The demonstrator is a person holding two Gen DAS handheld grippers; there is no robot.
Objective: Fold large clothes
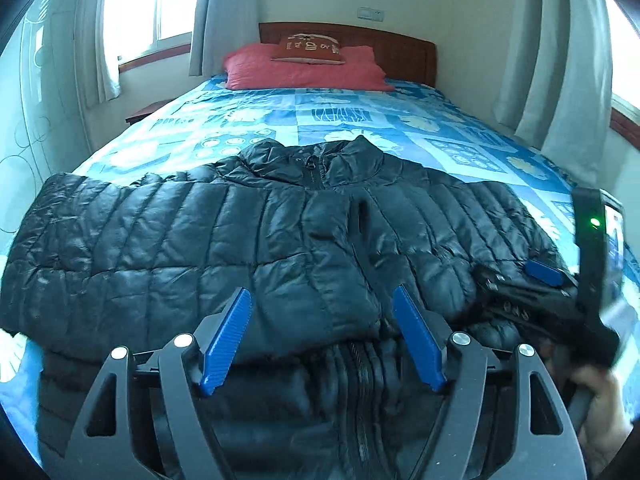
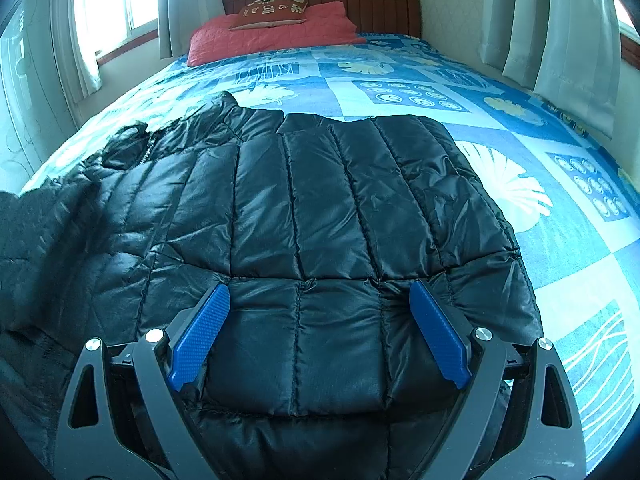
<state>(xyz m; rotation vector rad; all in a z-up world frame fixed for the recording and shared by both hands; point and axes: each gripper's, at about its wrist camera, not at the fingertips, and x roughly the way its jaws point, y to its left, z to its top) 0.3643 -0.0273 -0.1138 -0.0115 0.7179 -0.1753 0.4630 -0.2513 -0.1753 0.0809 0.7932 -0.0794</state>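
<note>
Lying across the near end of the bed, the black puffer jacket is spread front-up with its collar toward the headboard and its zipper running back toward the foot edge. Its left sleeve looks folded across the chest, and the hem nearest the foot edge seems turned up over the body, though the layers are hard to tell apart in the dark fabric.

On the left side, the left gripper hovers low over the doubled hem, its blue fingers spread wide with nothing between them. To fold well from here, my judgement is that it should take the thick hem edge beside the zipper, biting through all the layers so the slippery shell does not slide apart.

On the right side, the right gripper is likewise spread apart, its fingers straddling a quilted panel near the jacket's right edge without pinching it. It should grip at a matching height, so both lift and carry the fold evenly.

Room is generous: patterned bedspread lies bare to the right of the jacket and beyond the collar, up to the red pillow. The near edge is tight, since the hem sits close to the foot of the bed.
</note>
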